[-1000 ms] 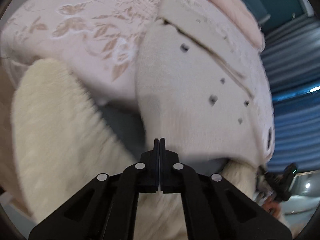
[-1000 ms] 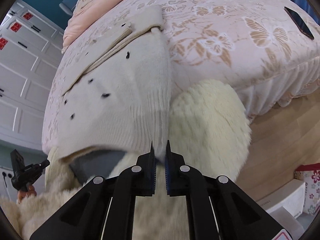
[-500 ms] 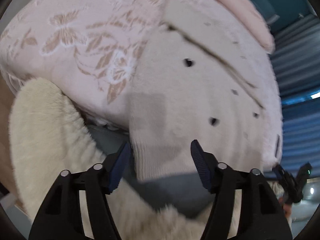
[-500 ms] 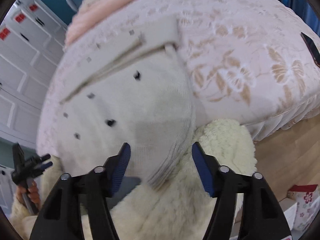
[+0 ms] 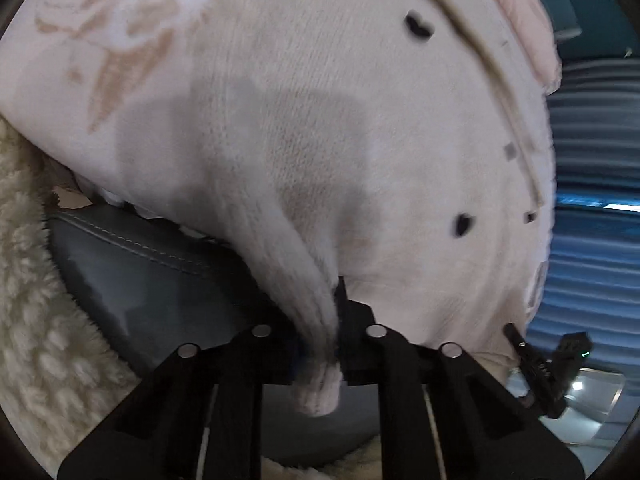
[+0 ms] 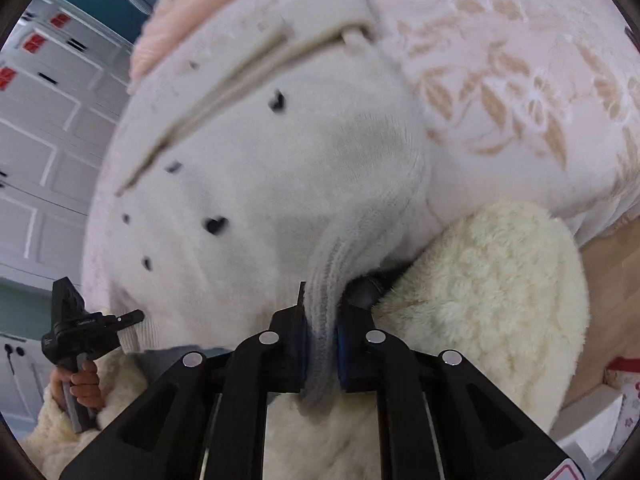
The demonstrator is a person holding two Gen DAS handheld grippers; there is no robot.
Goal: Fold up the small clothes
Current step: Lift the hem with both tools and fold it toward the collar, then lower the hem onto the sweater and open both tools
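A cream knit sweater (image 5: 320, 128) with small black heart marks lies on a pink floral bedspread (image 5: 100, 32), its ribbed hem hanging over the bed's edge. My left gripper (image 5: 322, 320) is shut on one corner of the hem. In the right wrist view the same sweater (image 6: 280, 168) fills the middle, and my right gripper (image 6: 322, 320) is shut on the other hem corner. A folded beige garment (image 6: 304, 20) lies beyond the sweater's top.
A fluffy cream coat (image 6: 480, 288) fills the near foreground below the bed edge. A grey padded bed frame (image 5: 152, 264) shows under the bedspread. White cabinets (image 6: 44, 128) stand at left; wooden floor (image 6: 612, 256) at right. A pink blanket (image 6: 192, 12) lies far back.
Both grippers were open around the hem half a second ago; now each has shut on a hem corner and sits closer to the sweater.
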